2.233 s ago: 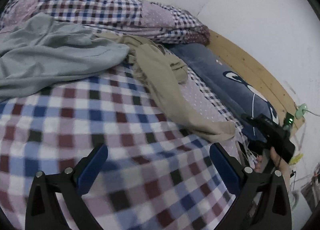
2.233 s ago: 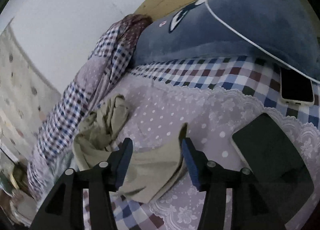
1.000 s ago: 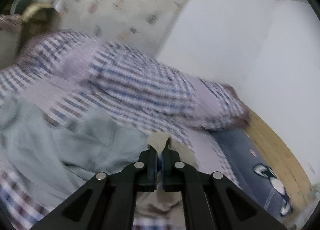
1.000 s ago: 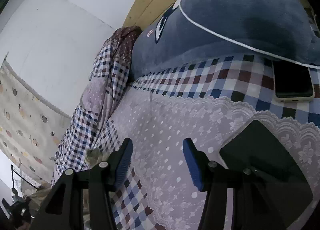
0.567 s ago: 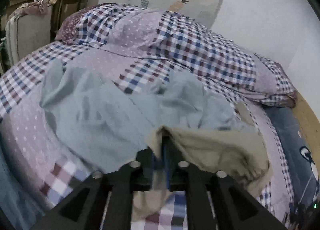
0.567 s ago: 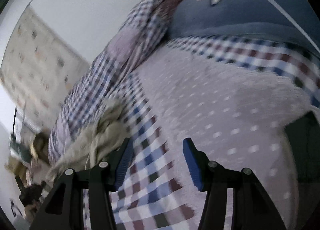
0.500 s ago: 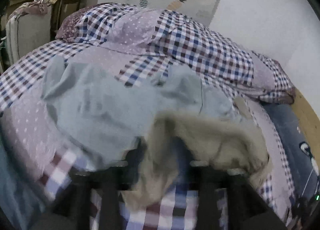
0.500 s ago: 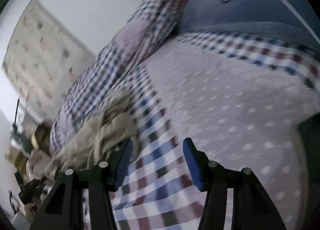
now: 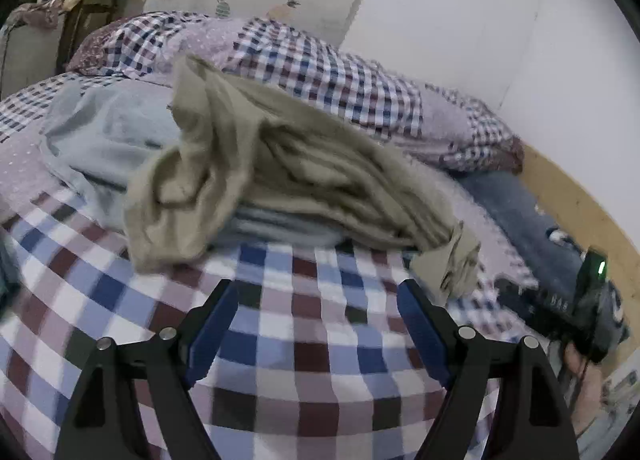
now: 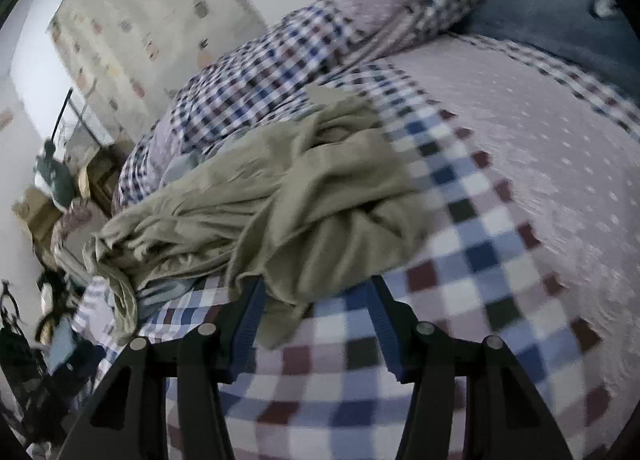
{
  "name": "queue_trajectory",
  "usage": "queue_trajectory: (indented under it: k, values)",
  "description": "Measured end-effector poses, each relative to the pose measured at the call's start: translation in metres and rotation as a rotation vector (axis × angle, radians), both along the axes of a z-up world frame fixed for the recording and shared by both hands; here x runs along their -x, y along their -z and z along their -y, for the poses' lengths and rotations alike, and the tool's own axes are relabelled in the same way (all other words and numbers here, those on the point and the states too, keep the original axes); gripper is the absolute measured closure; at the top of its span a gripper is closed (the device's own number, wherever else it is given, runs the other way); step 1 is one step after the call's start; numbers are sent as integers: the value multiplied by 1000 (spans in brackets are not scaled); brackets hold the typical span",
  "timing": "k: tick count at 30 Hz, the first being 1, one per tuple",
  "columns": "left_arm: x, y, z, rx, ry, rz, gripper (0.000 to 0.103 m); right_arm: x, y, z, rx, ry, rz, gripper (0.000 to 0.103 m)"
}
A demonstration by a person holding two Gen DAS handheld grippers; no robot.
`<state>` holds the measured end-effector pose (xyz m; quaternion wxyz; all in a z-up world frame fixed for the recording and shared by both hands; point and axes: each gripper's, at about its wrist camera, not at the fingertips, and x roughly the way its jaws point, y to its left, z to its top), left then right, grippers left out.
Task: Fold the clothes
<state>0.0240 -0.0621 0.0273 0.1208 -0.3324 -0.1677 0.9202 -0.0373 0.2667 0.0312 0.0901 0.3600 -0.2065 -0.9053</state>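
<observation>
- My left gripper (image 9: 316, 320) hangs low over the checked blue, maroon and white bedspread (image 9: 280, 340), fingers spread wide, gripping nothing.
- The crumpled khaki cloth garment (image 9: 280, 176) lies in a heap just ahead of it, resting partly on a pale grey-blue garment (image 9: 104, 132).
- My right gripper (image 10: 316, 324) points across the bed, fingers also parted and empty; the khaki garment's hem (image 10: 288, 320) droops between them, near the left finger.
- In the left view, my right gripper shows at the far right, a hand (image 9: 580, 364) holding it.
</observation>
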Motion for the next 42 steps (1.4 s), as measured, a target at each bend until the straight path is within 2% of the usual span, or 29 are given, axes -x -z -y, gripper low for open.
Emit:
queue_trajectory:
  k: [6, 10, 11, 12, 14, 15, 17, 21, 25, 28, 30, 31, 33, 35, 38, 40, 41, 42]
  values:
    - [15, 13, -18, -41, 67, 64, 18, 35, -4, 21, -68, 13, -17, 46]
    - [19, 16, -16, -77, 82, 82, 18, 75, -4, 31, -162, 34, 30, 48]
    - [21, 16, -14, -77, 80, 82, 18, 84, -2, 32, -198, 33, 55, 55]
    - [21, 15, -13, -76, 74, 81, 18, 92, 0, 33, -229, 31, 77, 72]
    - [23, 14, -6, -89, 56, 78, 18, 102, -1, 25, -262, 27, 99, 91]
    - [25, 14, -2, -105, 41, 80, 18, 103, -7, 15, -255, 36, 87, 93]
    - [27, 15, 6, -137, 13, 86, 18, 99, -26, -10, -254, 92, 43, 95]
    - [33, 20, 16, -195, -33, 103, 18, 79, -89, -82, -194, 249, -80, 97]
    - [36, 20, 13, -181, -34, 99, 18, 47, -162, -150, -201, 404, -210, 98]
    - [36, 20, 7, -156, -26, 93, 18, 27, -198, -181, -295, 515, -263, 98]
    - [37, 20, 4, -146, -23, 91, 18, 16, -207, -202, -326, 591, -264, 97]
    - [37, 20, 3, -143, -21, 92, 18, 13, -209, -215, -350, 633, -245, 97]
    - [39, 21, 1, -139, -17, 96, 18, 12, -196, -245, -385, 706, -144, 97]
    - [40, 20, -2, -133, -12, 93, 18, 12, -171, -272, -405, 754, -1, 97]
    - [43, 21, -4, -119, -8, 90, 18, 4, -127, -294, -395, 792, 166, 96]
    - [45, 22, -5, -116, -6, 94, 18, -8, -103, -293, -365, 802, 211, 93]
    - [46, 22, -6, -115, -5, 97, 18, -13, -93, -291, -356, 805, 225, 90]
    - [46, 23, -7, -115, -4, 100, 18, -17, -87, -284, -358, 802, 224, 82]
